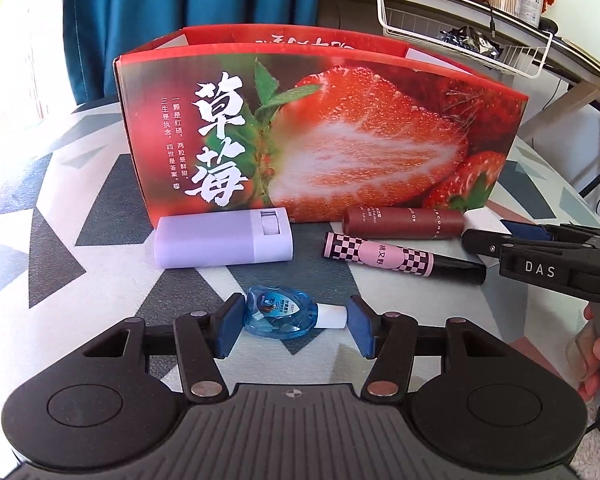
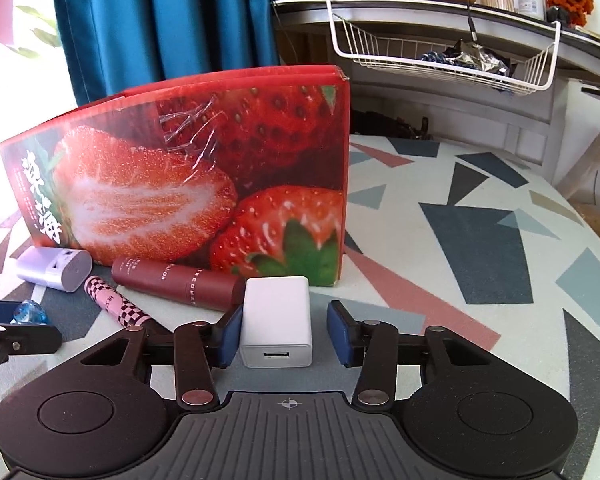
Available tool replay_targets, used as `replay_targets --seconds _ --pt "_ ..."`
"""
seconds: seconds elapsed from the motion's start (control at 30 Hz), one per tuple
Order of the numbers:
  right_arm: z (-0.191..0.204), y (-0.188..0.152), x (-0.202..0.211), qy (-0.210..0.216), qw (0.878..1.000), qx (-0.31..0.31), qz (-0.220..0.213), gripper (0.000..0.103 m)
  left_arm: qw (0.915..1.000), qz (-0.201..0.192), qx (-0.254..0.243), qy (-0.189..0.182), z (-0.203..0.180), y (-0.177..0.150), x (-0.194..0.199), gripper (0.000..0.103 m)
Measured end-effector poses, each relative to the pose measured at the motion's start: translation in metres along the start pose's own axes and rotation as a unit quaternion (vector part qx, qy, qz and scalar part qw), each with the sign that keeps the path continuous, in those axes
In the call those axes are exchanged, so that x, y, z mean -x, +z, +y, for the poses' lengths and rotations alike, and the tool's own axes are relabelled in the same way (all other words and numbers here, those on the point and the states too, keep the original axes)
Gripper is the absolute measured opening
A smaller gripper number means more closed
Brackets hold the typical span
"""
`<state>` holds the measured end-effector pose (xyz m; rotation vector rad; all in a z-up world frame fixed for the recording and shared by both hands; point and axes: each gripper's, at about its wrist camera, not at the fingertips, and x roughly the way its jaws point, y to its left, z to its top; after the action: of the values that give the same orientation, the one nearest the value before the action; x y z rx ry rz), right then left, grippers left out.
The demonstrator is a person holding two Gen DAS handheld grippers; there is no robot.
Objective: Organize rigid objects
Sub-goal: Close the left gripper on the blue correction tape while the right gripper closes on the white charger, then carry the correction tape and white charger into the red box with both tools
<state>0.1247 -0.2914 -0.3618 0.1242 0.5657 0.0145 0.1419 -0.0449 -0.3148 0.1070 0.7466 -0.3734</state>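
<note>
The small blue correction tape dispenser (image 1: 274, 311), light, hard and slick-shelled, lies on the patterned table (image 1: 100, 264) before the strawberry box (image 1: 320, 136), clamped end to end by the left gripper (image 1: 294, 326), while the right gripper (image 2: 284, 334) stands apart around the white USB charger (image 2: 277, 320), its left pad touching.

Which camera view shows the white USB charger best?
The right wrist view: the white USB charger lies whole between the right claw's pads, its port facing the camera. In the left wrist view the right claw hides it almost entirely.
</note>
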Motion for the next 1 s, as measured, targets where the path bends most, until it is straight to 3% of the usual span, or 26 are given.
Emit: replay_targets --seconds 0.4,0.9,1.0 --pt "0.0066 -0.0026 0.0004 -0.013 1.000 0.027 -0.003 0.038 0.9992 -0.007 -0.039 0.011 -0.0044 -0.0047 0.0000 0.059" --pt "0.0042 -0.0056 0.0031 -0.006 1.000 0.028 -0.006 0.038 0.9992 -0.010 -0.038 0.008 -0.0028 -0.0050 0.0005 0.059" --pt "0.0044 -0.0058 0.0035 -0.001 1.000 0.030 -0.006 0.033 0.9993 -0.011 -0.036 0.007 -0.0022 -0.0052 0.0009 0.058"
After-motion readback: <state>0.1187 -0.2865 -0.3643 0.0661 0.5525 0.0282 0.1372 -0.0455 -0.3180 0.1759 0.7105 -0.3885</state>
